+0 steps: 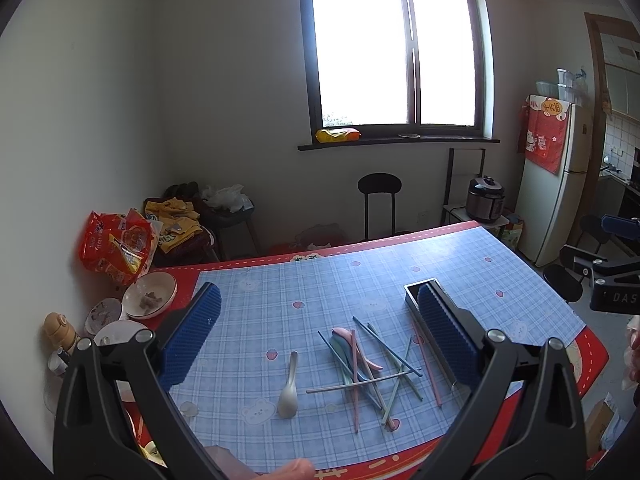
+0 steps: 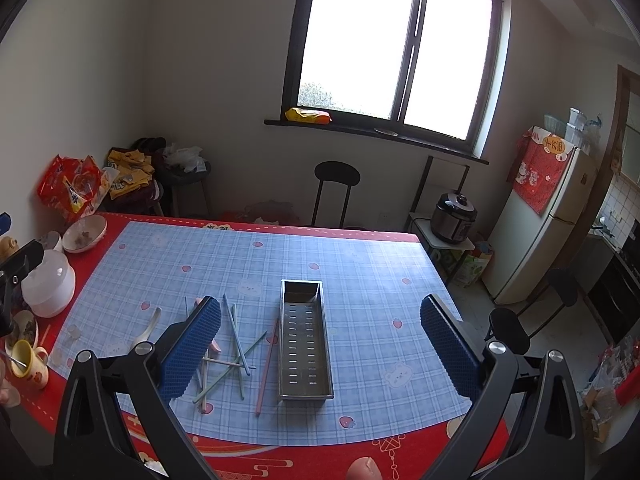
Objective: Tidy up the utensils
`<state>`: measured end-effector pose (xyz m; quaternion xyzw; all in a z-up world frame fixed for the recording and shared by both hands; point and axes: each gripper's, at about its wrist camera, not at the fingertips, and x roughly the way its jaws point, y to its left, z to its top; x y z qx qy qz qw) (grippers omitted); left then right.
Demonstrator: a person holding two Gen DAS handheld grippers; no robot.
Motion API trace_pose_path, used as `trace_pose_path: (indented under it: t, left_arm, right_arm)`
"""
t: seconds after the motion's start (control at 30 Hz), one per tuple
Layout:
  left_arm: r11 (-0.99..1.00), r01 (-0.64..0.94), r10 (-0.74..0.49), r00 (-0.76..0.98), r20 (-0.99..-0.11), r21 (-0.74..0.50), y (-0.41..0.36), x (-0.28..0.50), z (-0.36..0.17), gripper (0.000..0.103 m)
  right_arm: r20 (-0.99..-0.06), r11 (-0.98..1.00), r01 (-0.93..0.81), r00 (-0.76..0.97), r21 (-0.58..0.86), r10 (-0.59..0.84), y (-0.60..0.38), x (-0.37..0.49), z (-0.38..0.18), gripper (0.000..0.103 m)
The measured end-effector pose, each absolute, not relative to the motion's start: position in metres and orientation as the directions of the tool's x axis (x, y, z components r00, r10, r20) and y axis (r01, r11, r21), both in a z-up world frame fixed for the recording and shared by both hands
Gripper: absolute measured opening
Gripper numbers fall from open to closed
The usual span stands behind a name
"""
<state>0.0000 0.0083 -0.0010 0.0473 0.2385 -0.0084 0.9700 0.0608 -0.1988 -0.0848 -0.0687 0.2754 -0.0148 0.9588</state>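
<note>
Right wrist: both ribbed-pad claws wide; perforated steel tray point(image 2: 306, 344) beside slim chopsticks point(image 2: 236, 354)

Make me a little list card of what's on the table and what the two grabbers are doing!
table: blue checked cloth with red border
tray: metal slotted tray, nothing in it
chopsticks: pastel pile, crossed over each other, left of the tray
spoons: white spoon lying apart from the pile; pastel spoons in the pile
left gripper: fingers open, holding nothing
right gripper: fingers open, holding nothing
dirty bowls: far left edge
</note>
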Motion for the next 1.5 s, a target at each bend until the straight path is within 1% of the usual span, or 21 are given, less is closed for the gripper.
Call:
trace_pose_path:
  t: [1.5]
  left_arm:
    - [0.997, 0.042, -0.004, 0.879, -0.477, 0.069, 0.0098, 0.0027, -0.0043, 0.097]
  right_arm:
    - [-0.532, 0.990, -0.004, 0.844, -0.142, -0.073, -0.2007, 0.0647, -0.0855, 0.098]
